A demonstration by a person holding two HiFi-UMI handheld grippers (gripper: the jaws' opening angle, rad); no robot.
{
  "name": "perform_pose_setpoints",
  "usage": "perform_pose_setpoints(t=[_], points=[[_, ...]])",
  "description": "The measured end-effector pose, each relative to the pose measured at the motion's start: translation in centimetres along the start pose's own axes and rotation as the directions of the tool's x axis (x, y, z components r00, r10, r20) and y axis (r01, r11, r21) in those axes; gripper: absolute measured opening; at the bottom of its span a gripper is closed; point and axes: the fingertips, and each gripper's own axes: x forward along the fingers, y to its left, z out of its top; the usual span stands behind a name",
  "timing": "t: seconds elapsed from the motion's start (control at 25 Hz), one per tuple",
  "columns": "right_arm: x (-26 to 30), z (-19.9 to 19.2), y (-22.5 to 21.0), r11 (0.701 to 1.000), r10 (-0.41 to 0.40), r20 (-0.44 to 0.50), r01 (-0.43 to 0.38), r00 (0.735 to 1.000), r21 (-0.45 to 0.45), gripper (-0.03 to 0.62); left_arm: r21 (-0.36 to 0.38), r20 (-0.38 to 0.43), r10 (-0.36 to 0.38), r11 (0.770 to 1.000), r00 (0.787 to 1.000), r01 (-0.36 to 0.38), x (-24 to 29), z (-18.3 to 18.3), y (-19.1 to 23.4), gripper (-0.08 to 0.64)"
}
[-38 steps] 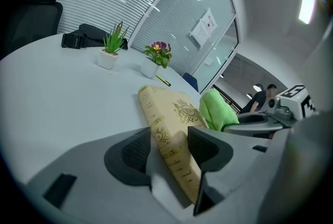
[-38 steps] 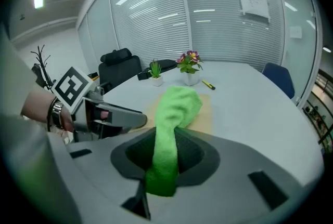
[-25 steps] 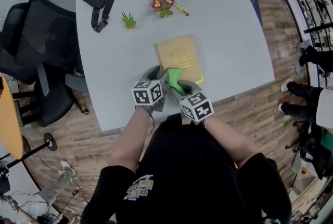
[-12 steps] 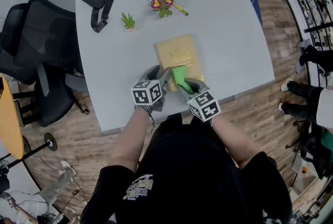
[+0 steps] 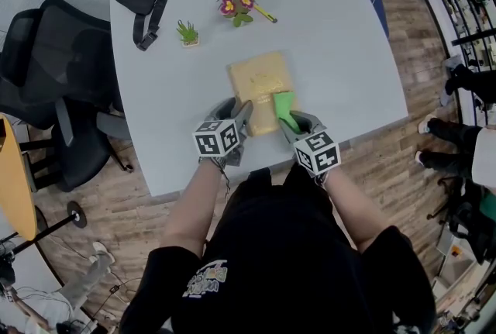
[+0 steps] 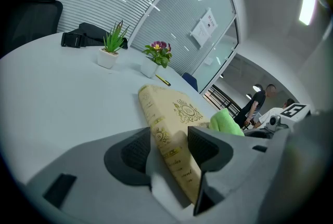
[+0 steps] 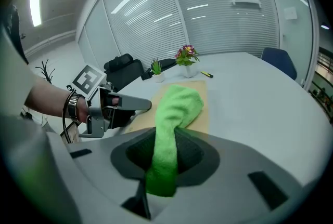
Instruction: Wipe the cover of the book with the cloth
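**A:** Start with your head view. Where is the book?

**B:** The book [image 5: 256, 84] lies flat on the table [image 5: 333, 22], near the edge closest to you. It has a tan cover with gold ornament. Your left gripper [image 5: 242, 114] has its near left corner. Your right gripper [image 5: 291, 120] holds the green cloth [image 5: 284, 105] down on the right side of the cover.

**A:** And your left gripper view?

**B:** The jaws are clamped on the book's near end at the spine, with one pad outside the spine and one over the cover. The spine is cream with gold lettering, and a gold crest sits mid-cover. The cloth shows just beyond.

**A:** Your right gripper view?

**B:** The jaws are clenched on the cloth. It runs forward from between them as a folded band, and its bunched end rests on the cover.
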Motion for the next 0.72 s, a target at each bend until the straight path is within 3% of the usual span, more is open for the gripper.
perform_pose_setpoints(t=[0.44, 0.72], points=[[-1.9, -0.3, -4.4, 0.993, -0.106, 0.016, 0.105, 0.994, 0.051, 0.098, -0.004, 0.001, -0.003, 1.000, 1.000, 0.003, 0.0, -0.1, -0.1, 0.225], [-3.0, -0.4, -7.6, 0.968, -0.190, 0.018, 0.184, 0.982, 0.171, 0.097, -0.009, 0.001, -0.007, 1.000, 1.000, 0.007, 0.1, 0.0, 0.1, 0.225]])
